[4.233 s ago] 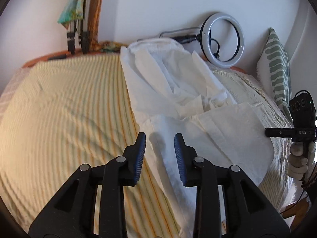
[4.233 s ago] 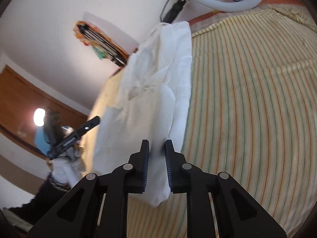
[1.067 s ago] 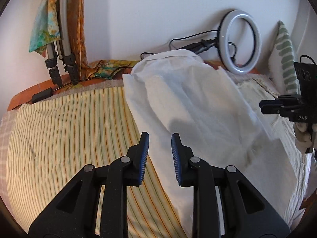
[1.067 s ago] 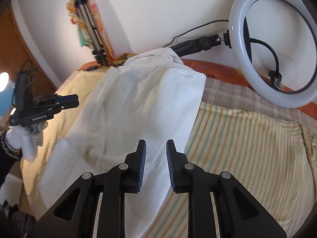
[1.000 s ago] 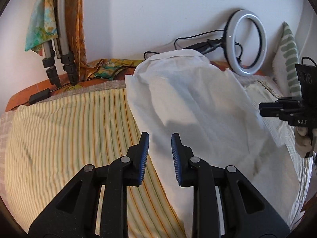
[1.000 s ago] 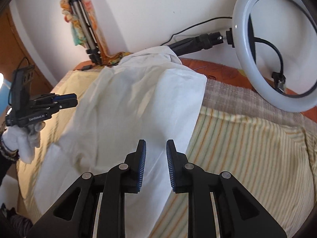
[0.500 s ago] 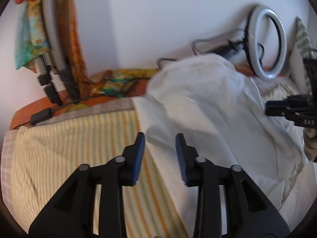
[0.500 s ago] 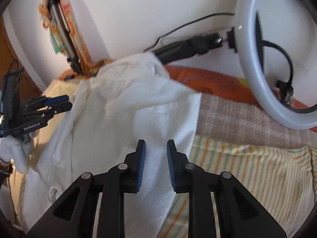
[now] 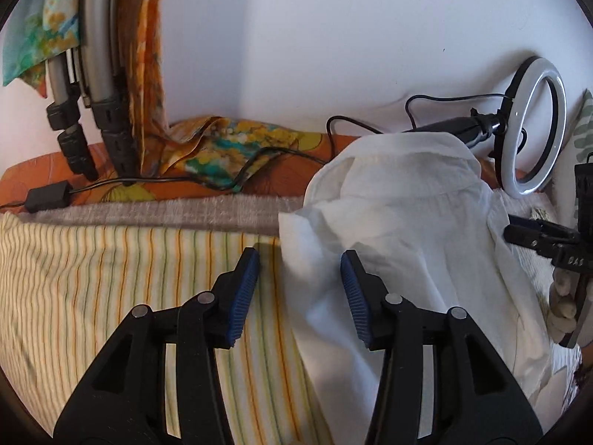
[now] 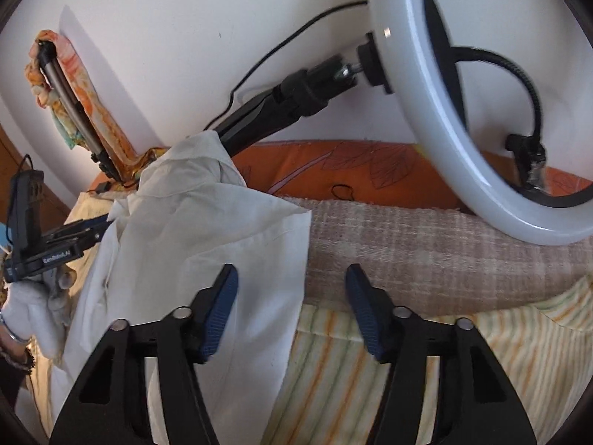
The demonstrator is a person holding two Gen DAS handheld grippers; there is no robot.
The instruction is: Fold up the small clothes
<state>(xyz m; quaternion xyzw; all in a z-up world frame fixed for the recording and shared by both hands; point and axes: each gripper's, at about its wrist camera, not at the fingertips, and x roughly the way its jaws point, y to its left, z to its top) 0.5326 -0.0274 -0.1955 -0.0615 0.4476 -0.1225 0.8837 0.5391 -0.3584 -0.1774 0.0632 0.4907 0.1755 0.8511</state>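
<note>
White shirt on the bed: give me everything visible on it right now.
The white shirt is thin, wrinkled woven cloth, linen-like, lying lengthwise on the striped bedspread. Its collar end is bunched high by the ring light stand, and a seamed straight edge lies over the grey-beige woven strip at the bed's head. The left gripper straddles one side edge and the right gripper the other, pads clear of the cloth; the right's jaws are opening.

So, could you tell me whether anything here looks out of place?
Yes: the shirt's top end has ridden up over the ring light's black arm at the wall, bunched rather than flat on the bed.
</note>
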